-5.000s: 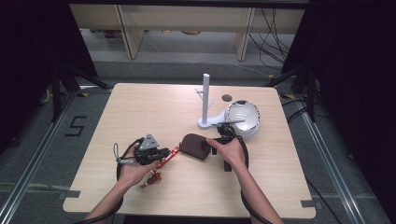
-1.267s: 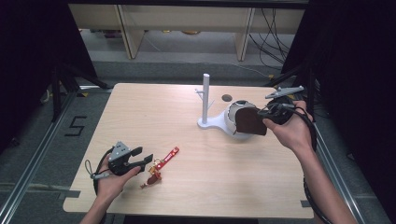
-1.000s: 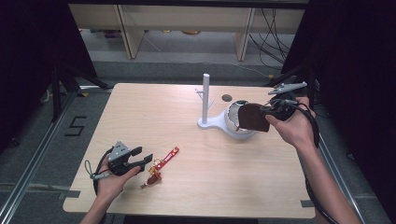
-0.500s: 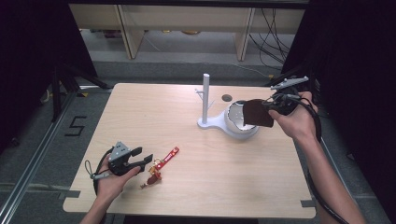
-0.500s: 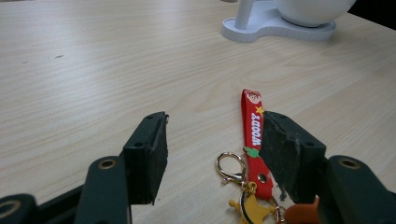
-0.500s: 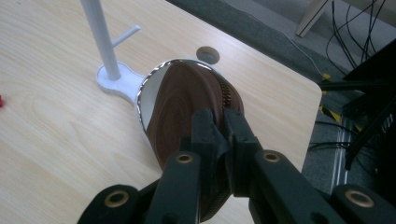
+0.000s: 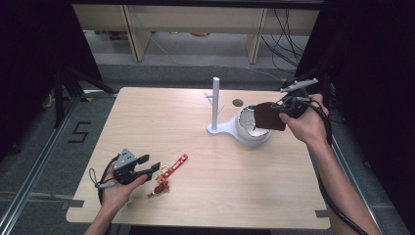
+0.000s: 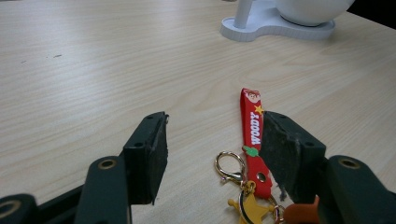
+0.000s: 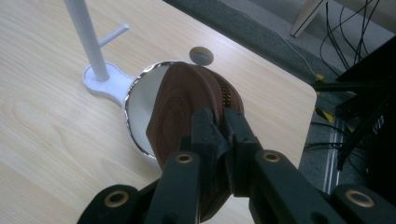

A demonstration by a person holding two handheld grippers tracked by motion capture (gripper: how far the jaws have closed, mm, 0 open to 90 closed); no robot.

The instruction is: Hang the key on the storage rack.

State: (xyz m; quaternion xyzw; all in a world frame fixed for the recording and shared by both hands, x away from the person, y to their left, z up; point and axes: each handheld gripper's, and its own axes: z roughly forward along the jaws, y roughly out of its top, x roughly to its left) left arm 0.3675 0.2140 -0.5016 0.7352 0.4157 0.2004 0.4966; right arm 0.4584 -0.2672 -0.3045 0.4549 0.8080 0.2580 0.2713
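Brown and zippered, the round leather pouch hangs pinched in the right gripper above the white bowl of the white peg stand. The left gripper rests on the wooden table, jaws apart, around the red "WOODY" keychain strap without touching it.

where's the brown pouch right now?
In the high view the brown pouch is at the table's right, clamped in the right gripper and held over the white bowl beside the white stand.
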